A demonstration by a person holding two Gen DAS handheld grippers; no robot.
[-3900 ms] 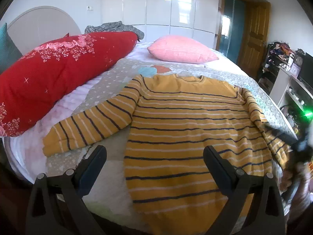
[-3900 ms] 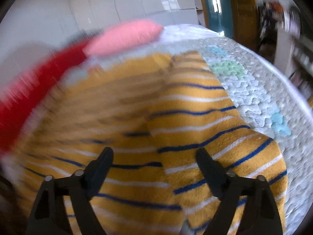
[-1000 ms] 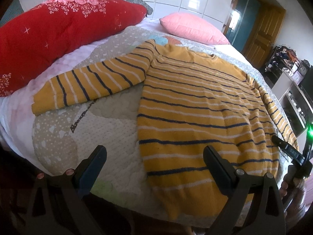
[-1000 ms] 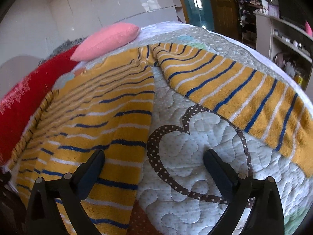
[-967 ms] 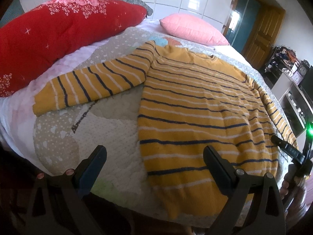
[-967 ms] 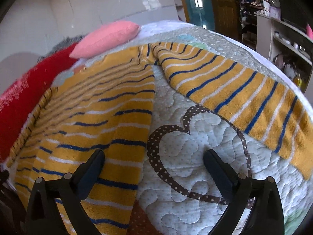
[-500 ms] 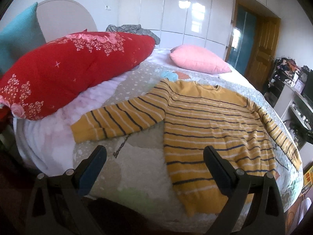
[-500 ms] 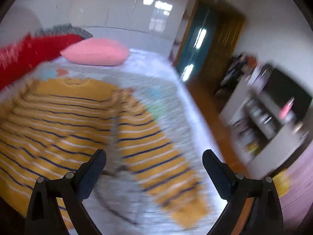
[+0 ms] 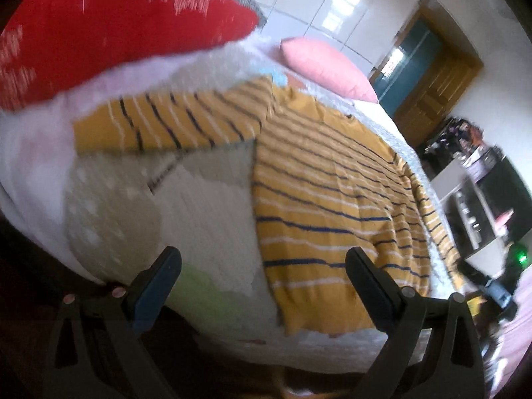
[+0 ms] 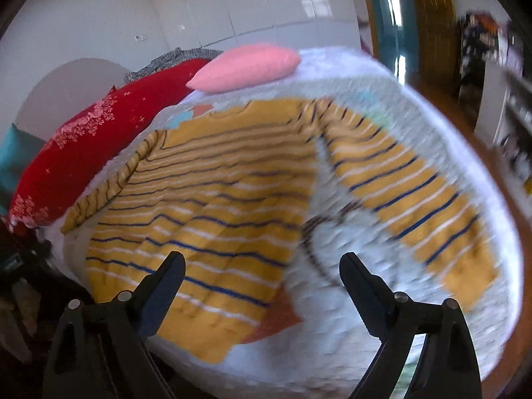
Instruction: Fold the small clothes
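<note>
We're looking at the yellow striped sweater (image 9: 326,196) lying flat, front up, on the quilted bedspread (image 9: 206,219), both sleeves spread out to the sides. Hem is at the near edge of the bed, neckline pointing to the far end toward the pink pillow (image 9: 326,66).

Left gripper (image 9: 262,276): we're holding it above the near edge of the bed, jaws standing wide apart, nothing between the pads. Beneath the gap lie the bare bedspread and the sweater's near left corner; we aren't touching either.

Right gripper (image 10: 262,276): jaws are wide but closing a little right now, nothing between them. We're hovering it above the sweater's near right hem corner and the bare quilt between body and right sleeve (image 10: 415,199). No contact with the fabric.

In the left wrist view the left sleeve (image 9: 166,126) is stretching out to the left, just beside the long red pillow (image 9: 109,30). The right gripper is showing at the far right edge of that view, blurred, beside the bed.

Both views are motion-blurred, so we can't tell fine detail on the fabric.

Right of the bed: shelf unit (image 9: 472,212) with clutter, wooden door (image 9: 432,93) beyond.
</note>
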